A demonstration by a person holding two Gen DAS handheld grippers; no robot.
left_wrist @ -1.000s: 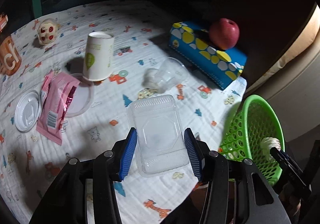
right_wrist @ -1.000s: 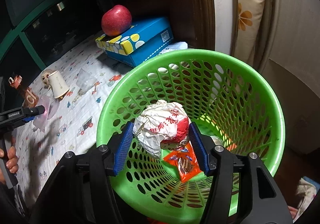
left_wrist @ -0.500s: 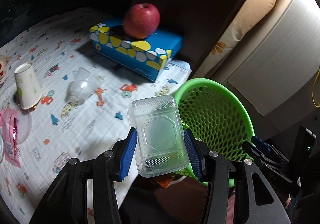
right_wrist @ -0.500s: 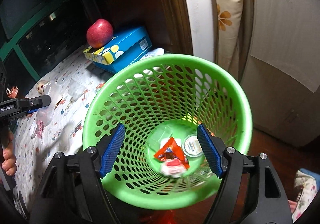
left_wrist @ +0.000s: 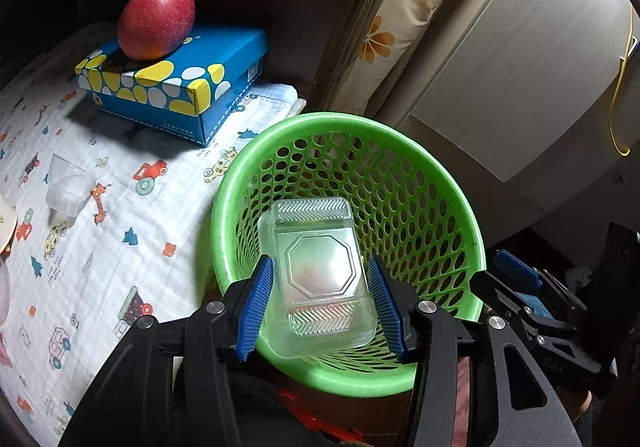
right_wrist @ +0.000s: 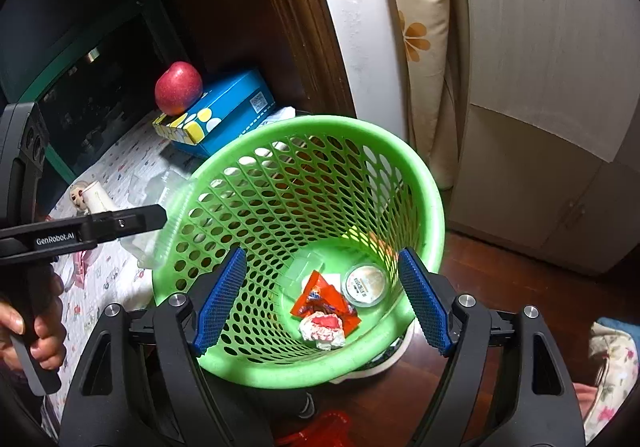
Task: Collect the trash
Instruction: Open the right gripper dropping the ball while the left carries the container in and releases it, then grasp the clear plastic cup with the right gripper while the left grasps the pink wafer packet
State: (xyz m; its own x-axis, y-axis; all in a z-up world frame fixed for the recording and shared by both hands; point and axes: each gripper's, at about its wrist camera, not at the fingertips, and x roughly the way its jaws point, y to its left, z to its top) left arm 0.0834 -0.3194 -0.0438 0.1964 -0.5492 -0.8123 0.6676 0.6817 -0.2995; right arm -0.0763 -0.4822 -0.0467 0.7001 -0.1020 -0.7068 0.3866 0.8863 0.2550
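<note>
Clear ribbed plastic clamshell tray gripped in left claw over perforated green basket
Right claw spread wide, just been opening, nothing between; crumpled wrapper below; "GenRobot.AI" lettered on black arm.

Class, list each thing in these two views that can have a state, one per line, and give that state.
left gripper: shut on the clear plastic container
clear plastic container: closed, held over the basket
right gripper: open, nothing between its pads, jaws just opened
green basket: upright, trash at its bottom
crumpled wrapper: lying in the basket
apple: resting on the blue box
</note>
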